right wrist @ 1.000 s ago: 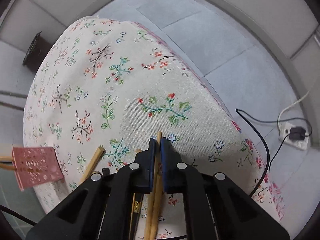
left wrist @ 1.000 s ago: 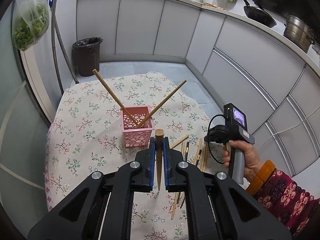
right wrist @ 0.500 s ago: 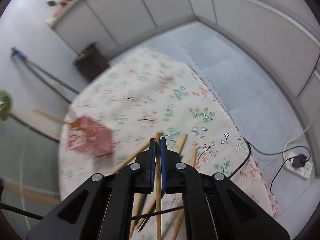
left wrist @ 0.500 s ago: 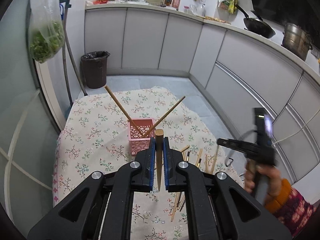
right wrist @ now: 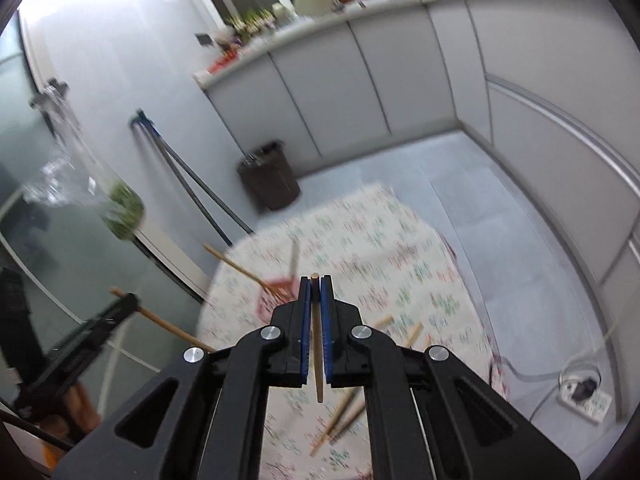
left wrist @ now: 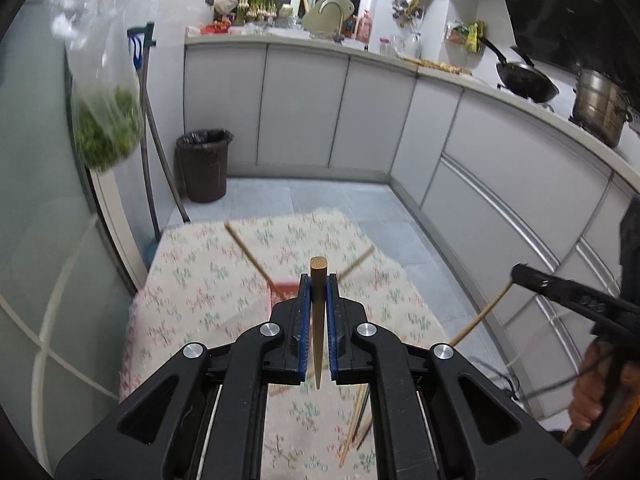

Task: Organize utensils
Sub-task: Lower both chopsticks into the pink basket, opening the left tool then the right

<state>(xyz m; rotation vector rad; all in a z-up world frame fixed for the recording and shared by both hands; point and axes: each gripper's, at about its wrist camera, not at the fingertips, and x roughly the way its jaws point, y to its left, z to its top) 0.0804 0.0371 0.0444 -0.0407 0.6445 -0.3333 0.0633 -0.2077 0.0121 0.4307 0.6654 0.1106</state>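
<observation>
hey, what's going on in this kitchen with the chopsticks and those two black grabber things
A person is sorting chopsticks with a handheld gripper in each hand. The left gripper is shut on one wooden chopstick, and the right gripper is shut on another chopstick. Both are held above the floral tablecloth. Two chopsticks already stand in the pink basket; several loose chopsticks lie on the cloth.

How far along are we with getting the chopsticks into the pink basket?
Done: two chopsticks already lean in the pink basket. In hand: the left gripper is shut on one chopstick and the right gripper on another, both held above the floral tablecloth. Left: several loose chopsticks lie on the cloth.
</observation>
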